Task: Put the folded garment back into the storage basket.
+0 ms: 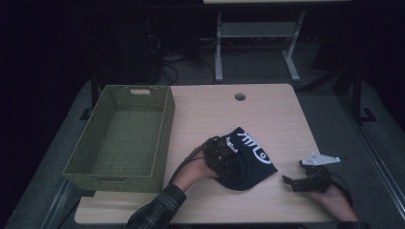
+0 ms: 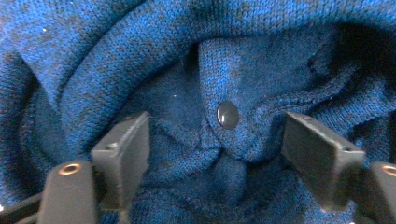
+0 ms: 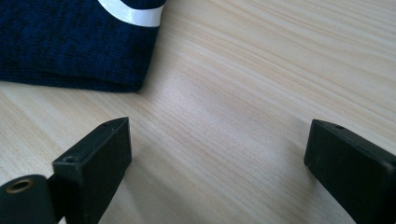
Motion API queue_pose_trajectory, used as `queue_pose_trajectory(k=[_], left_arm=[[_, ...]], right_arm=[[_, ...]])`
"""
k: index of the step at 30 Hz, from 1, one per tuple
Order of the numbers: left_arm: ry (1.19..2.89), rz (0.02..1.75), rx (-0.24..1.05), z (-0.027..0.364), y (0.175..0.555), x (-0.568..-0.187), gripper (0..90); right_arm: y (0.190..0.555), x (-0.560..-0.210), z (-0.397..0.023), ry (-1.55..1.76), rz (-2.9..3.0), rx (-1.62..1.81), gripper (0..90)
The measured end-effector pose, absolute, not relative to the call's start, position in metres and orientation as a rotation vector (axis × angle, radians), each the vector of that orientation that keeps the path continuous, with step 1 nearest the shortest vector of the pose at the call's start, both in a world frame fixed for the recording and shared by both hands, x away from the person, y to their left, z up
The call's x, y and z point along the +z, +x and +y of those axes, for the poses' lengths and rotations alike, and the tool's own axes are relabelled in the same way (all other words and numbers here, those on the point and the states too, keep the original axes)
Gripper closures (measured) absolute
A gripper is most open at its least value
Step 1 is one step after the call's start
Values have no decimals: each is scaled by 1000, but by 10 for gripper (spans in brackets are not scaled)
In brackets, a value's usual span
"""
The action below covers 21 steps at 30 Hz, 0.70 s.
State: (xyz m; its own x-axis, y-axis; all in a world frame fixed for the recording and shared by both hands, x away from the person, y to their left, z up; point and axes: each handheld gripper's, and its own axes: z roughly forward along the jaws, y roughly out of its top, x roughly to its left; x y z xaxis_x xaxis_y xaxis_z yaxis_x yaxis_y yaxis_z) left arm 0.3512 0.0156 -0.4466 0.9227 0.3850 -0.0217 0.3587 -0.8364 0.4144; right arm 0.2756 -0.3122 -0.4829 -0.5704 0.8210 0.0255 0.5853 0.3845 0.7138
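Jaws of the left gripper [image 2: 215, 154] are standing apart, pressing down into folds of the dark blue knit beanie [image 1: 250, 157], a small snap button [image 2: 228, 115] between them. That beanie is lying on the worktop [image 1: 267, 109], beside the green woven basket [image 1: 119, 138]. Just right, the right gripper [image 1: 291, 181] is resting with jaws wide apart over bare wood.

Empty green woven basket [image 1: 119, 138] on left of wooden table [image 1: 267, 114]; round cable hole [image 1: 239, 97] near far edge.
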Motion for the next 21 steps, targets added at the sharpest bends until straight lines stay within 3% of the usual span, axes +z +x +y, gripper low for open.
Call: queue_pose_trajectory(k=[3, 12, 21], left_arm=[[2661, 537, 85, 17, 352, -446, 294], [2658, 518, 40, 22, 355, -442, 656], [2640, 525, 8, 22, 356, -439, 721]], right_arm=[[276, -483, -312, 1226, 2316, 991, 70], [276, -483, -312, 1226, 2316, 991, 70], [276, -483, -312, 1226, 2316, 992, 70]])
